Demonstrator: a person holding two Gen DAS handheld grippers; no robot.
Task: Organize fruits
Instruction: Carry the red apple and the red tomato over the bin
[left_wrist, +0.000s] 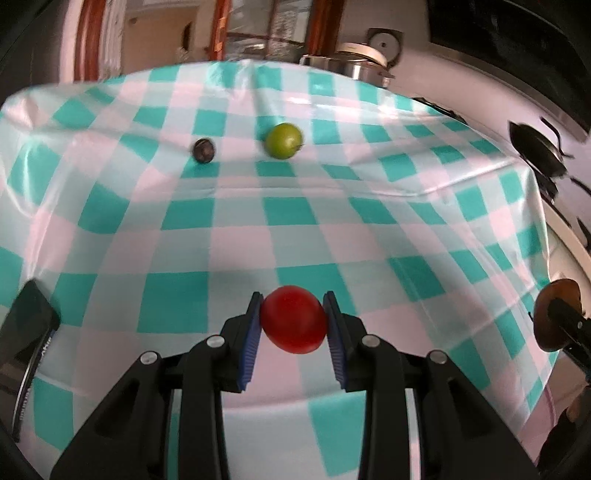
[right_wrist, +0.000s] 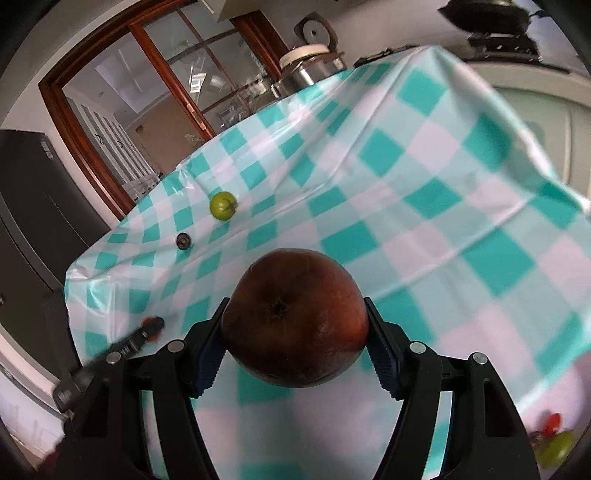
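In the left wrist view my left gripper (left_wrist: 293, 314) is shut on a small red tomato (left_wrist: 293, 319), its blue pads pressing both sides above the teal-and-white checked tablecloth (left_wrist: 332, 221). Farther back on the cloth lie a green round fruit (left_wrist: 283, 141) and a small dark fruit (left_wrist: 203, 150). In the right wrist view my right gripper (right_wrist: 295, 325) is shut on a large reddish-brown fruit (right_wrist: 295, 317). The green fruit (right_wrist: 222, 205) and the dark fruit (right_wrist: 183, 240) show at the left of that view. My left gripper (right_wrist: 153, 326) with its tomato appears blurred at lower left.
A steel pot with a lid (left_wrist: 364, 62) stands beyond the table's far edge. Dark pans (left_wrist: 537, 147) hang at the right. A dark object (left_wrist: 26, 332) sits at the table's left edge. More red and green fruit (right_wrist: 557, 443) lies at the bottom right of the right wrist view.
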